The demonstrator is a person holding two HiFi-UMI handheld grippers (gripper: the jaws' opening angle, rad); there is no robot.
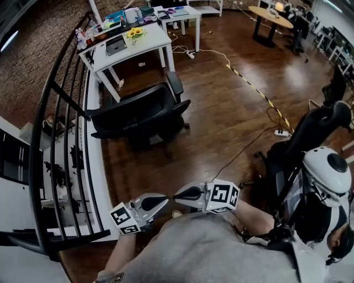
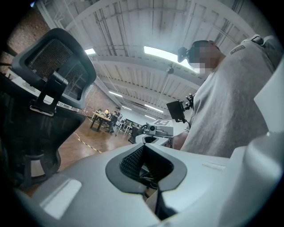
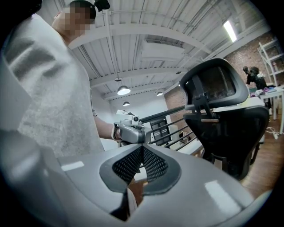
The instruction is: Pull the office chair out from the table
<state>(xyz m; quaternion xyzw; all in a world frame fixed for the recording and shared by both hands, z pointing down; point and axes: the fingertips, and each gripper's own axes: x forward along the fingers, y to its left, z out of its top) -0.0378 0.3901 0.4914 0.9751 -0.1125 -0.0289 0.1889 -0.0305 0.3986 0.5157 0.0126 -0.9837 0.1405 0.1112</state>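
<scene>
The black office chair (image 1: 138,113) stands on the wood floor, a little way from the white table (image 1: 133,44), with its back toward me. I hold both grippers close to my chest, tips facing each other and well short of the chair. My left gripper (image 1: 161,201) is shut with nothing in it, and so is my right gripper (image 1: 181,194). In the left gripper view the chair (image 2: 49,88) rises at the left behind the closed jaws (image 2: 143,147). The right gripper view has the chair (image 3: 222,115) at the right beyond its closed jaws (image 3: 142,148).
A black railing (image 1: 61,138) runs along the left side. A second dark chair (image 1: 310,138) stands at my right. A taped cable (image 1: 254,88) crosses the floor to a power strip (image 1: 282,132). A round table (image 1: 271,16) is far back right.
</scene>
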